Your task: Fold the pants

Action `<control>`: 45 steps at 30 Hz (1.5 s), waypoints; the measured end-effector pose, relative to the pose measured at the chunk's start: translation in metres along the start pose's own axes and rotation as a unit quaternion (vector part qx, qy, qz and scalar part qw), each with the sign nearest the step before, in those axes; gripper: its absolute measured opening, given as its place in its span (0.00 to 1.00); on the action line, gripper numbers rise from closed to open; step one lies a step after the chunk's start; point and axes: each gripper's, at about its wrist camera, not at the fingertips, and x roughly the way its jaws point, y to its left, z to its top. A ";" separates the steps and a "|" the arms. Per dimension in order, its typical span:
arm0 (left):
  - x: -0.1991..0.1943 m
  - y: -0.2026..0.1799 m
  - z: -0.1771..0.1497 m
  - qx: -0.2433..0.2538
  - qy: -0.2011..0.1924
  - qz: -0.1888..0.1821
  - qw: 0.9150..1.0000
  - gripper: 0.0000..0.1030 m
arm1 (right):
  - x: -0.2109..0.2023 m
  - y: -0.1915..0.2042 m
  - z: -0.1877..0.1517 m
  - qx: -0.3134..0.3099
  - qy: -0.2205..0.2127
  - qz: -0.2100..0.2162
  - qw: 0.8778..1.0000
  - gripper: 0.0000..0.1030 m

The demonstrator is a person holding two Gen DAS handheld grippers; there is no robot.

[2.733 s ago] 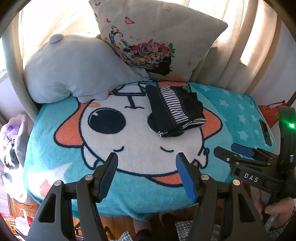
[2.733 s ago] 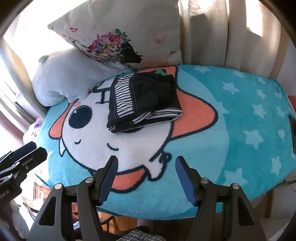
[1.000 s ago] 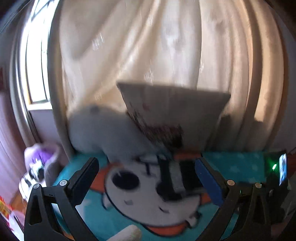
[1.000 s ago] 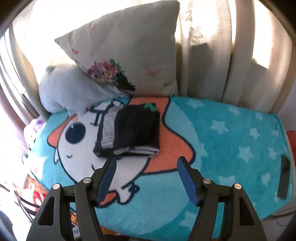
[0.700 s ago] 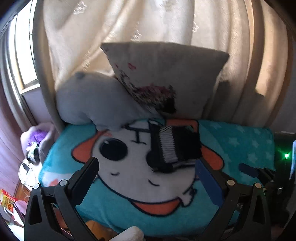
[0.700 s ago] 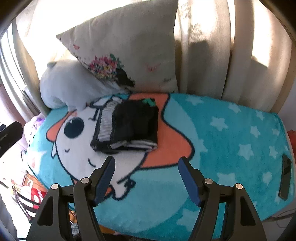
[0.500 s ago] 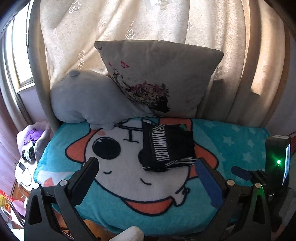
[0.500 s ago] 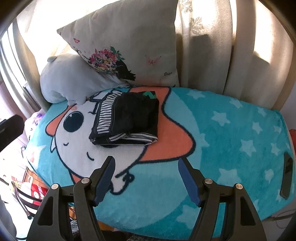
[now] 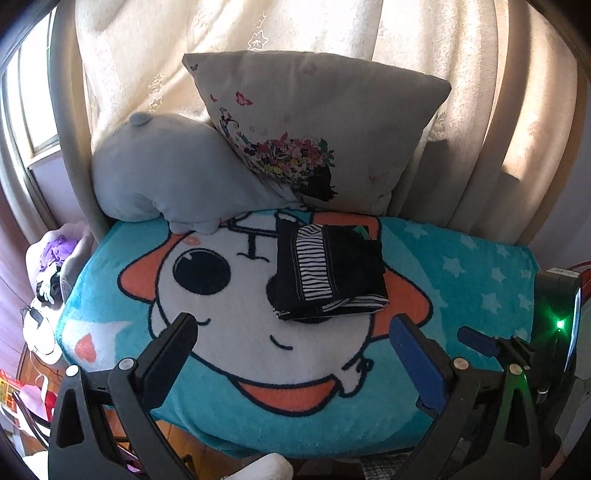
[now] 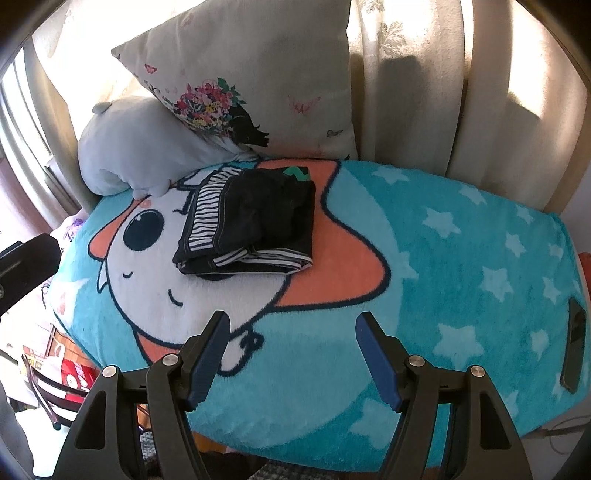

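Sunlight came through the curtains (image 9: 332, 33) at the back and made bright patches on them, almost white at the top left of the right wrist view. The pillow (image 10: 258, 74) cast a soft shadow on the curtains. Both pictures were sharp. The edges bent round, with dark corners.

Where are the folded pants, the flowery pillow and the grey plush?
pants (image 10: 258, 218), right wrist view, on the dark top layer.
flowery pillow (image 9: 332, 122), left wrist view, on its plain front.
grey plush (image 9: 177, 170), left wrist view, on the middle of its body.
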 end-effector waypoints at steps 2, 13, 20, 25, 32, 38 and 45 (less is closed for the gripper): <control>0.003 0.000 0.000 -0.002 0.005 -0.001 1.000 1.00 | 0.000 0.000 0.000 0.000 0.001 0.000 1.000 0.73; 0.013 0.000 0.000 -0.008 0.022 0.001 1.000 1.00 | 0.005 -0.004 0.000 0.003 0.006 -0.001 1.000 0.73; 0.020 0.001 0.001 -0.014 0.032 -0.003 0.999 1.00 | 0.007 -0.005 0.001 0.001 0.009 0.000 1.000 0.73; 0.026 0.002 0.001 -0.019 0.042 -0.006 0.999 1.00 | 0.010 -0.004 0.002 -0.001 0.011 0.001 1.000 0.74; 0.037 0.004 0.001 -0.033 0.061 -0.011 0.997 1.00 | 0.017 -0.004 0.003 -0.005 0.018 0.003 1.000 0.74; 0.048 0.005 0.000 -0.041 0.079 -0.015 0.996 1.00 | 0.026 -0.004 0.003 -0.006 0.029 0.004 1.000 0.74; 0.059 0.006 -0.002 -0.047 0.098 -0.019 0.994 1.00 | 0.033 -0.005 0.005 -0.007 0.037 0.007 0.999 0.74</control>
